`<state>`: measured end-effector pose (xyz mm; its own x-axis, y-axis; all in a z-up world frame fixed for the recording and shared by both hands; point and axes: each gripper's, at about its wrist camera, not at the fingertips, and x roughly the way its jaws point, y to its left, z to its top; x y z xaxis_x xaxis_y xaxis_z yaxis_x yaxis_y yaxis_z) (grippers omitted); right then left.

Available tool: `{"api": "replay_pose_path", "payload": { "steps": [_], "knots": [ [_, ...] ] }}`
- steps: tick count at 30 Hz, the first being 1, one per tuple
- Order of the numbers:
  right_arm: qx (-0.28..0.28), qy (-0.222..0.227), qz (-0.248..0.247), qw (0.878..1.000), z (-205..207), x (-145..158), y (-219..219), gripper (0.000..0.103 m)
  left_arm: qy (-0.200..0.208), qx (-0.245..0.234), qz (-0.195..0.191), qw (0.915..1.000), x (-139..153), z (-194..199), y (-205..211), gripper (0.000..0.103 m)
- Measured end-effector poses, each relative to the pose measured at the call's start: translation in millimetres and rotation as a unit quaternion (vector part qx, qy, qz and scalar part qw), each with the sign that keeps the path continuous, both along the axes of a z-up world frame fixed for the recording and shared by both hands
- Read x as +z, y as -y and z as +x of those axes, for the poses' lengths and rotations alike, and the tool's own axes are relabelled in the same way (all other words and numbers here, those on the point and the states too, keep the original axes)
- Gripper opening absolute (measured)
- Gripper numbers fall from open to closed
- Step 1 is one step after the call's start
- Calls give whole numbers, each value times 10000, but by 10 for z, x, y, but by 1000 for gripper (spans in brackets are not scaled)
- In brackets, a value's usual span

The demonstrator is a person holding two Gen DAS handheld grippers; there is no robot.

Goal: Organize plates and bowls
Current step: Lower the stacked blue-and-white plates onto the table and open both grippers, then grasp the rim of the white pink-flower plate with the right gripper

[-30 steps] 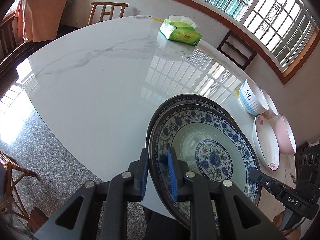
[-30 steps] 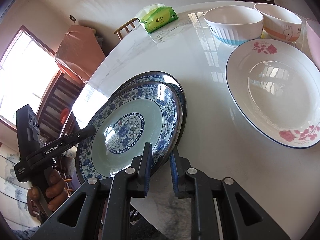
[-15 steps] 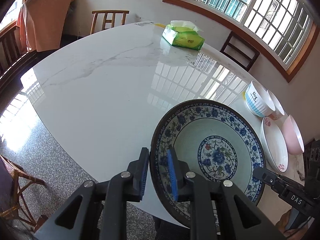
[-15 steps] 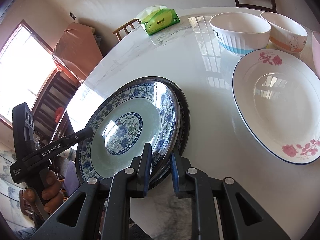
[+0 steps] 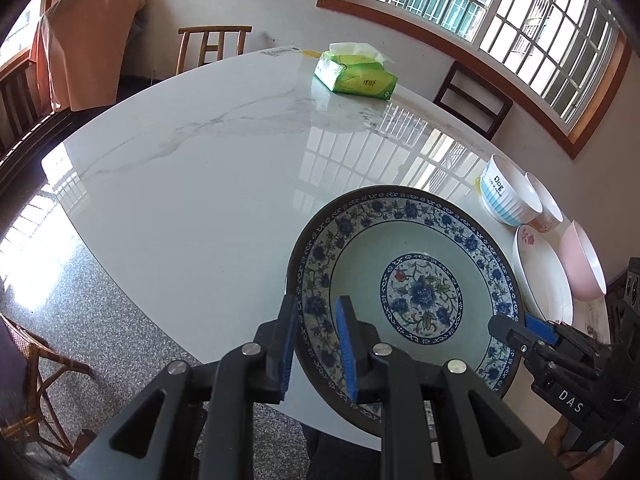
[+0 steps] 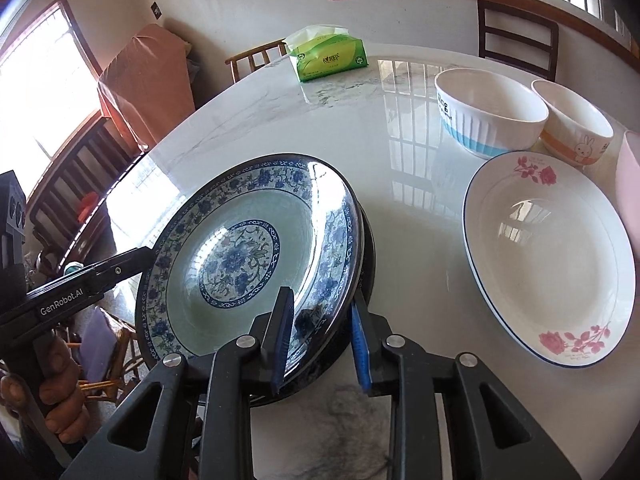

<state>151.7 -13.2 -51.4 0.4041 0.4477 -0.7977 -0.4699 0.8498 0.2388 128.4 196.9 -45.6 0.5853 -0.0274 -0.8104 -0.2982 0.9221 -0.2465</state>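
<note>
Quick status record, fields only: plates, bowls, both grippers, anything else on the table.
blue plates: two, stacked, at the table's near edge
white plate: flat, right of the stack
bowls: striped bowl, rabbit bowl, pink bowl
left gripper: straddles the stack's rim
right gripper: jaws opening, rim between them
tissue pack: far side

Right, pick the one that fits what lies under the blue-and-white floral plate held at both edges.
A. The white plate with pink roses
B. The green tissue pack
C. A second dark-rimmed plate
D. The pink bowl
C: in the right wrist view the blue-and-white floral plate sits on a second dark-rimmed plate, whose edge shows below its right side; the white plate with pink roses lies apart.
</note>
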Motion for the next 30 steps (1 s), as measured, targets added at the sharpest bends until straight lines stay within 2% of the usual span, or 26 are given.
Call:
{"api": "replay_pose_path", "payload": {
  "steps": [2, 4, 7, 10, 14, 18, 21, 24, 25, 27, 30],
  "knots": [
    [64, 129, -121, 9998, -17, 11, -44, 34, 74, 44, 73, 9999, 39, -27, 3, 21],
    [89, 428, -492, 9978, -50, 28, -114, 47, 91, 28, 163, 9998, 83, -42, 24, 21],
    [191, 852, -813, 9929, -111, 69, -186, 53, 53, -6, 51, 10000, 97, -56, 45, 21],
    [127, 941, -810, 9922, -113, 88, -152, 54, 41, -168, -128, 9998, 119, -80, 122, 21],
    [-340, 609, 40, 9976, -72, 106, 264, 56, 117, -596, -191, 9980, 205, -79, 364, 21],
    [-1087, 156, 1140, 9874, 0, 73, 1002, 57, 159, -1125, -409, 9927, 295, 27, 685, 21],
    [-1631, 76, 1392, 9767, 13, 55, 1534, 58, 135, -1454, -578, 9876, 346, 218, 956, 21],
    [-2009, -12, 1532, 9676, 79, 4, 1940, 53, 30, -1774, -979, 9793, 391, 484, 1195, 21],
    [-2101, -116, 1649, 9636, 121, -32, 2050, 52, 36, -1870, -1079, 9764, 413, 573, 1279, 25],
    [-2183, -310, 1897, 9568, 213, -107, 2205, 52, -43, -1982, -983, 9752, 441, 768, 1447, 29],
    [-2291, -404, 1999, 9518, 347, -173, 2311, 52, -95, -2127, -957, 9724, 443, 1024, 1637, 32]
  ]
}}
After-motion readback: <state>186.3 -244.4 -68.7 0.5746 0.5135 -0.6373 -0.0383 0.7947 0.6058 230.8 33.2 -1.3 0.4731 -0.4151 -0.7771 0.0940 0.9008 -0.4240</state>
